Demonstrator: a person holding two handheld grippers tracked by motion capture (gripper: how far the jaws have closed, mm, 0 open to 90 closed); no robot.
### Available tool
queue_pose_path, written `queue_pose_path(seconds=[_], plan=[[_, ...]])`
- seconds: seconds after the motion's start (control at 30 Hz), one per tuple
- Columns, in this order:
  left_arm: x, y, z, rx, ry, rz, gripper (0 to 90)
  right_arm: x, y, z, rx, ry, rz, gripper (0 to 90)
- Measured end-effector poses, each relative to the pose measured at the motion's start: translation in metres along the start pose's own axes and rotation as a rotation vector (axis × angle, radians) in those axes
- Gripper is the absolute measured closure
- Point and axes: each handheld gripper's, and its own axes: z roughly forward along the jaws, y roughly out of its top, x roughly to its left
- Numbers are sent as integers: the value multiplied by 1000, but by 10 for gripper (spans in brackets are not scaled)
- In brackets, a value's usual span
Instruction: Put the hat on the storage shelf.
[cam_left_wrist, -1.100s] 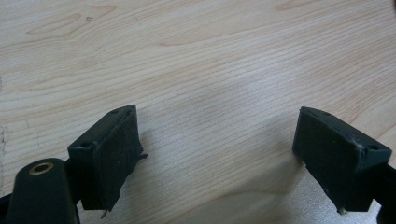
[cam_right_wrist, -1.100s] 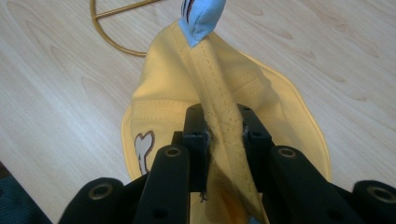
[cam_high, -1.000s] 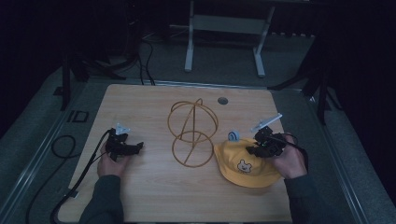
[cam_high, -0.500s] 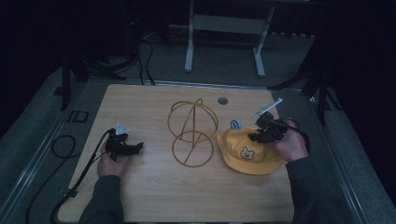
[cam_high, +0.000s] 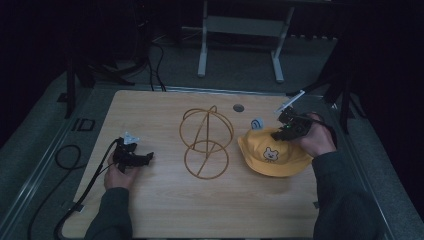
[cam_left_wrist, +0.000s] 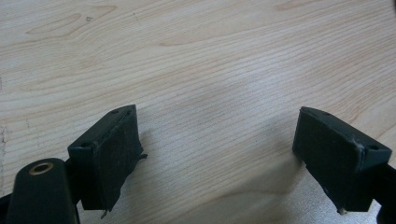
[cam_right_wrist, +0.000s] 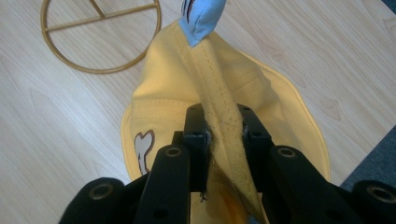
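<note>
- High view: a light wooden table (cam_high: 165, 210) carries a gold wire hat stand (cam_high: 206, 141) with a round hoop base and a dome of hoops, near the middle.
- To the right of the stand lies a yellow fabric bucket hat (cam_high: 270, 154) with a small bear face printed on it; its brim rests on the wood, just beside the stand's base but not touching it.
- The right gripper (cam_high: 283, 131), black and held in the person's right hand (cam_high: 316, 141), sits at the hat's crown, pinching the cloth there into a peak.
- A small light blue tag (cam_high: 256, 123) shows at the hat's far edge.
- The left gripper (cam_high: 141, 159) lies low over the wood at the left, well apart from the stand, in the left hand (cam_high: 116, 174).
- Left gripper view: the two black jaws stand wide apart with nothing but bare wood grain between them.
- Right gripper view: the jaws are pressed together on a stitched seam fold of the yellow hat (cam_right_wrist: 219, 93), which rises in a ridge away from the pads.
- The light blue tag (cam_right_wrist: 201, 18) stands at the far end of that ridge, and the stand's hoop base (cam_right_wrist: 100, 35) lies on the table beyond, at upper left.
</note>
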Motion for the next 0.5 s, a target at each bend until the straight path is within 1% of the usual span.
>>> queue_pose_path(seconds=[0.13, 0.3, 0.5], plan=[[0, 0, 0, 0, 0, 0, 146, -7, 4, -3, 19, 2, -6, 772], [0, 0, 0, 0, 0, 0, 146, -14, 7, -10, 8, 9, -9, 773], [0, 0, 0, 0, 0, 0, 147, -21, 11, -22, 0, 1, -21, 774]])
